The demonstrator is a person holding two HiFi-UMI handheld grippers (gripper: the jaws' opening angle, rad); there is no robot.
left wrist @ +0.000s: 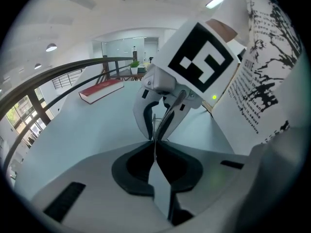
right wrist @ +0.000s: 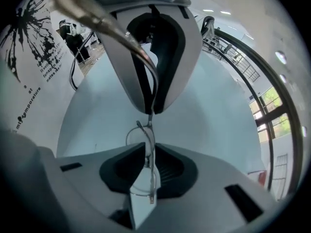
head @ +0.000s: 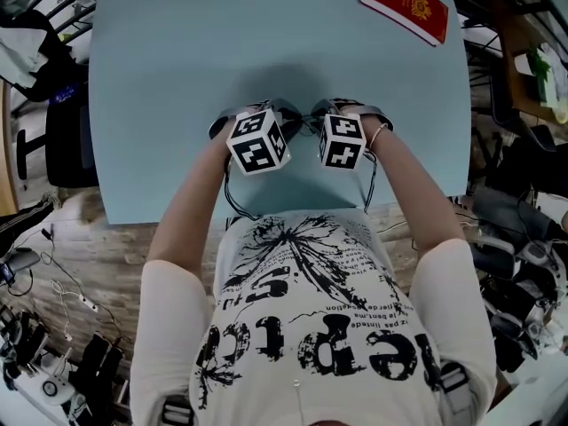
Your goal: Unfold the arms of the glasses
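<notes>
Thin metal-rimmed glasses [right wrist: 151,139] hang between my two grippers over the light blue table [head: 177,78]. In the left gripper view my left gripper [left wrist: 154,144] is shut on a thin wire part of the glasses [left wrist: 154,130]. The right gripper view shows that left gripper [right wrist: 149,111] pinching the frame's far end. One lens rim passes edge-on through my right gripper [right wrist: 148,148], whose pads stand slightly apart from it. A silver arm [right wrist: 112,30] of the glasses slants up to the left. In the head view both grippers, left [head: 288,118] and right [head: 321,114], meet tip to tip and hide the glasses.
A red book [head: 404,5] lies at the table's far right corner, also seen in the left gripper view [left wrist: 102,90]. The person's torso is close to the table's near edge. Cables, stands and gear crowd the floor on both sides.
</notes>
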